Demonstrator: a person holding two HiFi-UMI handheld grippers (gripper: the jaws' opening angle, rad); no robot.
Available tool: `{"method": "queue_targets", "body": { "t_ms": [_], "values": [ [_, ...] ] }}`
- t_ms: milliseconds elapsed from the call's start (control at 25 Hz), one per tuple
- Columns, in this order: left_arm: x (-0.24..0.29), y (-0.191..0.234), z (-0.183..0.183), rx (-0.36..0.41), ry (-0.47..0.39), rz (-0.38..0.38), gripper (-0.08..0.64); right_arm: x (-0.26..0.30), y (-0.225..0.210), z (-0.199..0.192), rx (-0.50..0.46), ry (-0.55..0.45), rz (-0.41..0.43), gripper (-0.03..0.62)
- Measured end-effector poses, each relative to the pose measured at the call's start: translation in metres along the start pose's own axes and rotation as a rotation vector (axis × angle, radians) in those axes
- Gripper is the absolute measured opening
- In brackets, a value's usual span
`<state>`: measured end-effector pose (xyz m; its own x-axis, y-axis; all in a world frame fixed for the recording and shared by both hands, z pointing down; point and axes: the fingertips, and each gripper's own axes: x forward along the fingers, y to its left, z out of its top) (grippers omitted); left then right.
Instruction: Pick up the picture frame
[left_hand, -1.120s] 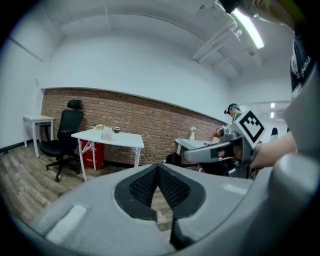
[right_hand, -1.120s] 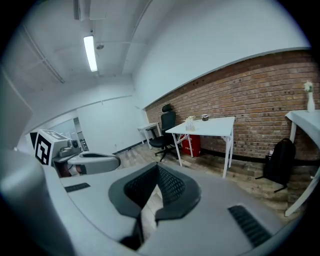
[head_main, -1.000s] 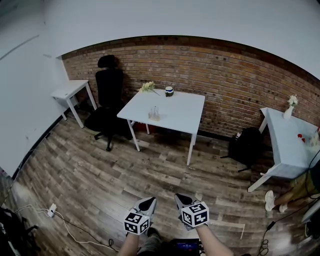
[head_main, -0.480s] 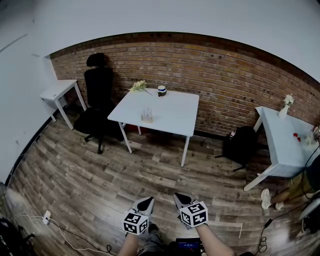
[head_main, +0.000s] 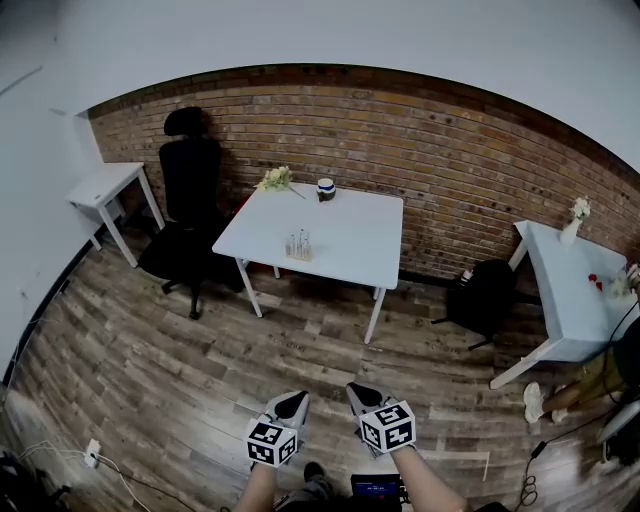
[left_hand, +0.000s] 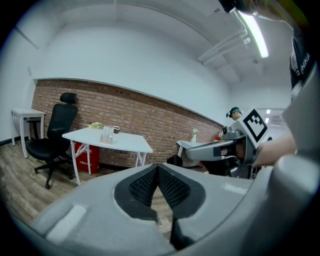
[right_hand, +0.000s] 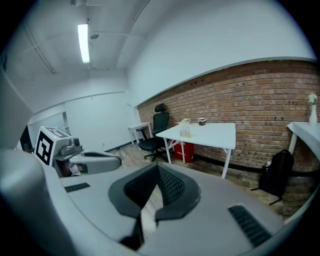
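The person stands on the wood floor (head_main: 200, 350), well back from the white table (head_main: 345, 240), with 2 grippers held low in front of them, side by side and just apart. The left gripper (head_main: 292, 404) has its jaws pressed together with nothing between the dark ribbed pads. The right gripper (head_main: 361, 397) is the same: clenched and empty. Both point roughly toward the table and the brick wall (head_main: 450, 150) behind it.

From here I cannot make out a frame for certain. The likeliest thing is 1 small clear thing (head_main: 298, 245) standing upright on the table, near its front edge and left of the middle; it is too small to tell what it is. It sits well apart from both grippers, far ahead of the fingers across open floor, a little left of the gap between them.

At the table's back edge lie pale flowers (head_main: 272, 180) and, just beside them, a cup (head_main: 325, 188). A black chair (head_main: 190, 200) stands at the table's left, with a side table (head_main: 100, 185) beyond it. A backpack (head_main: 485, 295) rests on the floor between the white table and another table (head_main: 565, 290) at the right.
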<state>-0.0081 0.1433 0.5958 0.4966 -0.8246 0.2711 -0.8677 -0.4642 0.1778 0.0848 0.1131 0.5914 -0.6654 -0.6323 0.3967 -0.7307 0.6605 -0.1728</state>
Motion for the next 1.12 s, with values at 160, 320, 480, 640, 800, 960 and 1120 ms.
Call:
{"method": "queue_targets", "body": {
  "t_ms": [160,320,480,640,800,960,1120],
  "values": [
    [0.007,0.022,0.008,0.000,-0.005,-0.023,0.011,0.022,0.002,0.010,0.016,-0.002,-0.021,0.009],
    [0.013,0.040,0.014,0.002,-0.008,-0.042,0.011,0.039,0.005,0.018,0.019,-0.003,-0.035,0.009],
    [0.020,0.051,0.012,-0.008,0.001,-0.052,0.011,0.050,0.000,0.022,0.029,-0.001,-0.045,0.008],
    [0.033,0.062,0.013,-0.019,0.009,-0.060,0.011,0.063,-0.006,0.026,0.034,0.003,-0.036,0.009],
    [0.046,0.076,0.012,-0.020,0.021,-0.058,0.011,0.082,-0.014,0.028,0.040,0.007,-0.028,0.009],
    [0.062,0.095,0.021,-0.017,0.027,-0.045,0.011,0.105,-0.027,0.039,0.050,0.008,-0.021,0.009],
    [0.087,0.113,0.031,-0.012,0.033,-0.031,0.011,0.130,-0.046,0.051,0.055,0.011,-0.008,0.009]
  ]
}}
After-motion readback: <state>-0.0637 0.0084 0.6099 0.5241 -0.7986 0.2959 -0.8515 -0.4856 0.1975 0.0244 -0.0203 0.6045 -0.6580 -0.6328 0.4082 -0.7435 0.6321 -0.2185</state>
